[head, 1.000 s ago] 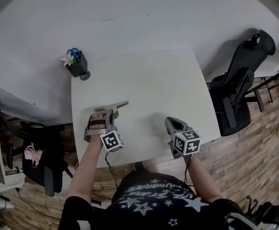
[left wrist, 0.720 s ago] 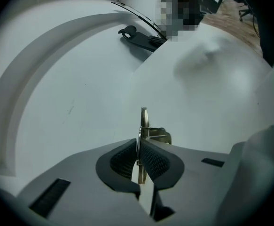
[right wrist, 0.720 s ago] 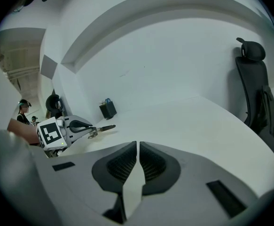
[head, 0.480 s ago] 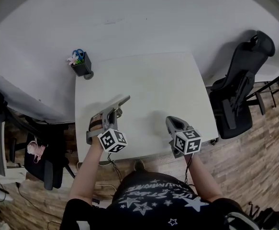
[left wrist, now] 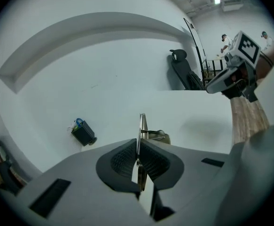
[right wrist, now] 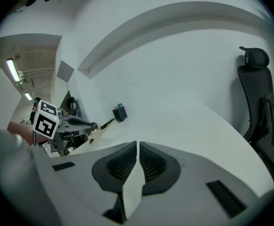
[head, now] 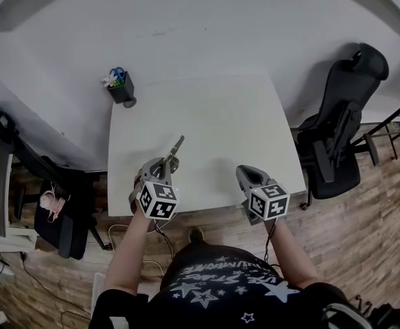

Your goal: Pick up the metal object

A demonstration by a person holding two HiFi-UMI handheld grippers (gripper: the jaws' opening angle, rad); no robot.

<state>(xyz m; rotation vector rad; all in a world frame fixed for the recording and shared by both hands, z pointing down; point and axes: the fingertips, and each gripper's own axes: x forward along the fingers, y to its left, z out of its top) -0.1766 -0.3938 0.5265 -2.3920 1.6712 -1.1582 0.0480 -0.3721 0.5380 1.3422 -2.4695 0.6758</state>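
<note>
The metal object [head: 176, 147] is a thin flat plate with a bent bracket part. My left gripper [head: 164, 164] is shut on its near end and holds it above the white table [head: 220, 115]. In the left gripper view the metal object [left wrist: 142, 124] stands edge-on, pinched between the pads of the left gripper [left wrist: 137, 158], its far end sticking out ahead. My right gripper [head: 245, 177] hovers near the table's front edge. Seen in its own view, the right gripper [right wrist: 137, 157] is shut with nothing between its pads. From there the metal object [right wrist: 99, 130] shows at the left.
A black pen holder [head: 123, 88] with scissors and a flower stands at the table's back left corner. A black office chair [head: 342, 125] is to the right of the table. Another dark chair [head: 28, 170] is on the left. White wall lies behind.
My left gripper has turned and drawn nearer with the metal object, which now points away to the upper right instead of lying sideways. The right gripper has stayed in place.
</note>
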